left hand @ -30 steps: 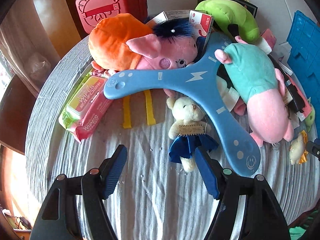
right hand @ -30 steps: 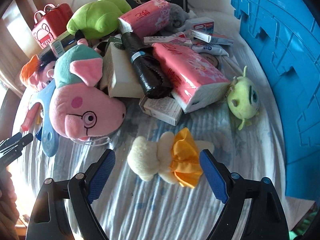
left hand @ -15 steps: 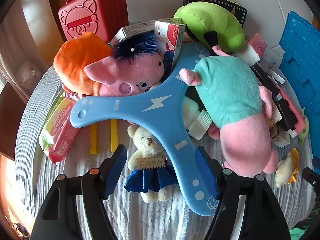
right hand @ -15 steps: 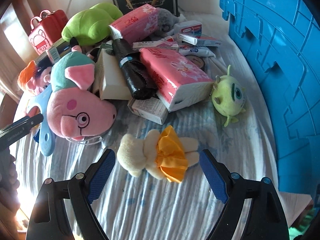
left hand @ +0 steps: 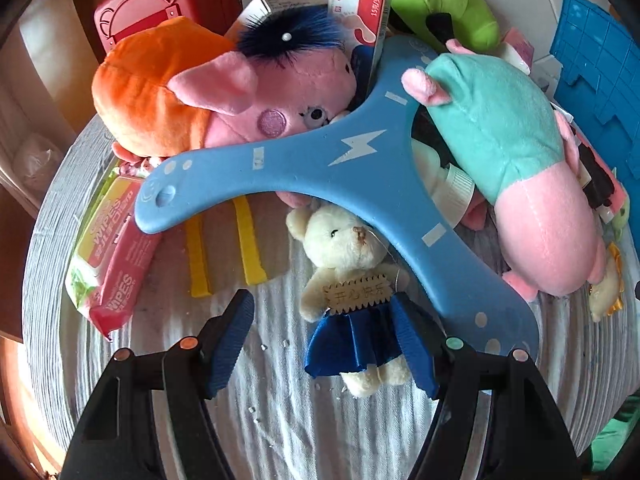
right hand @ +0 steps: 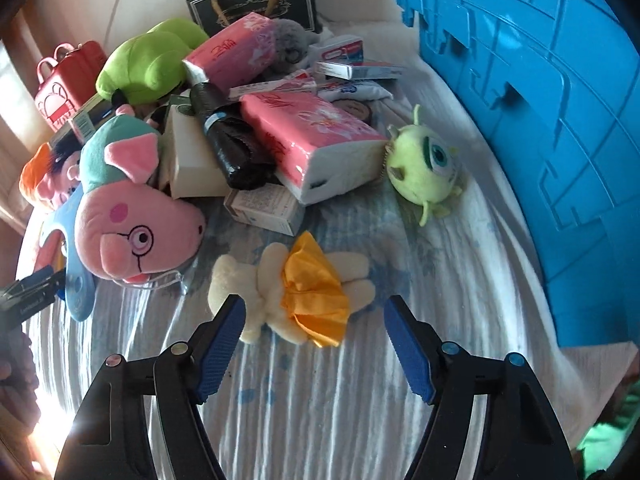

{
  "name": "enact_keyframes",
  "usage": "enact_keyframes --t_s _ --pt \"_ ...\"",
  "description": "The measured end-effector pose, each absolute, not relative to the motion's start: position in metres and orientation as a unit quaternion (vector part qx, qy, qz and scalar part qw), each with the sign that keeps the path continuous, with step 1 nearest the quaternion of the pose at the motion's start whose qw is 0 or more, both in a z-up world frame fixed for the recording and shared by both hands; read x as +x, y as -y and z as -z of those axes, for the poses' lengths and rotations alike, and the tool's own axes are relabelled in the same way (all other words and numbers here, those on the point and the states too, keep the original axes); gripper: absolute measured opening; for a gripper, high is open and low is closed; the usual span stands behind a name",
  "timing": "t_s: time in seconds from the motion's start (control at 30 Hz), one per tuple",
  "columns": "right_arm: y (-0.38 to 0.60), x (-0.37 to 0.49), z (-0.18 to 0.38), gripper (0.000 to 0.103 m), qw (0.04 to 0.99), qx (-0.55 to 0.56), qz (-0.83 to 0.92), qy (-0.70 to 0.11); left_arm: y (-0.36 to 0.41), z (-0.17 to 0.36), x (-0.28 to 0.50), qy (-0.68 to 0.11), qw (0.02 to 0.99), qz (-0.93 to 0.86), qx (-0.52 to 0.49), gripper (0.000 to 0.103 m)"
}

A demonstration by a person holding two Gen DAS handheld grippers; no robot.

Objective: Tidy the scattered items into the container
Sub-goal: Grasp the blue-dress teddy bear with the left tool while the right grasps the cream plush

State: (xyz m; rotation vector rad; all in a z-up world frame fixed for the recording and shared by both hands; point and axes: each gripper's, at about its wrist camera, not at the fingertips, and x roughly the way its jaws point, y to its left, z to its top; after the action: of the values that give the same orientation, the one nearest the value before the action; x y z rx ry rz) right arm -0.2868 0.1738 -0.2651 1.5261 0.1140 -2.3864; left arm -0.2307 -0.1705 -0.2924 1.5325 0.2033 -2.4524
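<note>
The little bear in the yellow skirt [right hand: 296, 300] lies flat on the striped cloth of the surface [right hand: 360, 400], right in front of the right tool [right hand: 314, 334]. Its body lies sideways, head to the left and legs to the right, so it runs from one finger toward the other. The tool's fingers are closing, with the bear's near edge between them, but the pads are not pressing it yet. The big blue container [right hand: 540, 100] stands to the right.

The left tool [left hand: 324, 334] is spread too. Its right finger is up against the blue skirt of the white bear [left hand: 348, 276], which lies half under the blue boomerang [left hand: 320, 168]. I think the right tool is better placed, since its bear has nothing on top
</note>
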Motion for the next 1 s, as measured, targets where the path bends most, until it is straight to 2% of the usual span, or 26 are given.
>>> enact_keyframes --t_s 0.13,0.3,0.33,0.37,0.47,0.7,0.73,0.77,0.8,1.0 --pt "-0.176 -0.287 0.267 0.072 0.140 0.536 0.831 -0.044 0.166 0.306 -0.243 -0.068 0.118 0.834 0.534 0.070" --pt "-0.163 -0.291 0.272 0.073 0.173 0.538 0.824 -0.051 0.167 0.313 -0.247 -0.092 0.130 0.832 0.531 0.070" --pt "-0.160 -0.290 0.272 0.074 0.180 0.536 0.823 -0.056 0.167 0.313 -0.246 -0.094 0.129 0.833 0.530 0.063" --pt "-0.156 -0.290 0.273 0.074 0.187 0.534 0.822 -0.061 0.166 0.312 -0.243 -0.096 0.127 0.835 0.527 0.051" --pt "-0.145 -0.287 0.276 0.074 0.201 0.530 0.819 -0.086 0.166 0.309 -0.234 -0.097 0.128 0.835 0.526 0.037" --pt "-0.134 -0.284 0.286 0.074 0.211 0.525 0.815 -0.124 0.162 0.308 -0.218 -0.090 0.133 0.835 0.526 0.037" --pt "-0.135 -0.285 0.288 0.076 0.213 0.526 0.814 -0.127 0.163 0.309 -0.217 -0.092 0.136 0.835 0.526 0.037" --pt "-0.135 -0.287 0.290 0.083 0.218 0.529 0.810 -0.130 0.164 0.309 -0.217 -0.095 0.137 0.835 0.525 0.037" --pt "-0.133 -0.288 0.294 0.085 0.223 0.531 0.806 -0.135 0.164 0.308 -0.216 -0.097 0.139 0.835 0.524 0.037" --pt "-0.121 -0.293 0.306 0.085 0.236 0.502 0.815 -0.167 0.164 0.309 -0.213 -0.094 0.146 0.833 0.525 0.037"
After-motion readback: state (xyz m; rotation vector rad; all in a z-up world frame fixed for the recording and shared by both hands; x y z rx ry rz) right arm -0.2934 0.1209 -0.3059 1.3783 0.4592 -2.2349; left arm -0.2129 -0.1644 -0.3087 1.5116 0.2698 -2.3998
